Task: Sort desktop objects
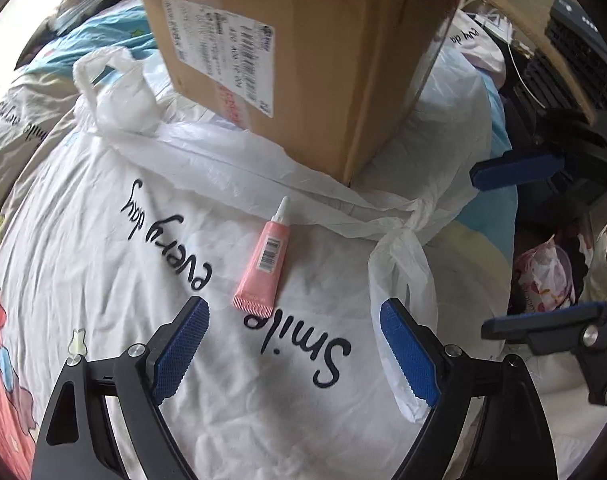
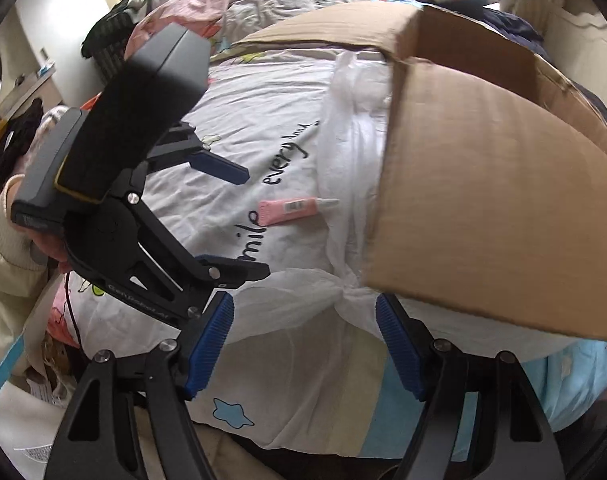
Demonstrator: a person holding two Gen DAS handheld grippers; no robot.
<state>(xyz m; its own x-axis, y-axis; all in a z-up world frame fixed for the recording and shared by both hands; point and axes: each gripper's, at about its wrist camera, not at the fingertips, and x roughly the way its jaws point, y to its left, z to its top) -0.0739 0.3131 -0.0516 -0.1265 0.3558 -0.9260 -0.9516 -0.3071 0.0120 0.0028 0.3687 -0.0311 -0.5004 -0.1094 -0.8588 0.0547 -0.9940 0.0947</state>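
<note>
A pink tube (image 1: 264, 258) with a white nozzle and a barcode lies on the white "Smile every day" bedsheet (image 1: 103, 264), just beyond my left gripper (image 1: 293, 316), which is open and empty. The tube also shows in the right wrist view (image 2: 289, 209). A cardboard box (image 1: 303, 56) stands behind the tube on a white plastic bag (image 1: 239, 164); it also shows in the right wrist view (image 2: 487, 216). My right gripper (image 2: 303, 316) is open and empty, over the knotted bag (image 2: 303, 292). The left gripper also shows in the right wrist view (image 2: 255, 224).
The right gripper (image 1: 499, 248) shows at the right of the left wrist view, near the bed's edge. A dark basket (image 1: 575, 68) sits at the far right. Clothes and a pink quilt (image 2: 191, 4) are piled at the back of the bed.
</note>
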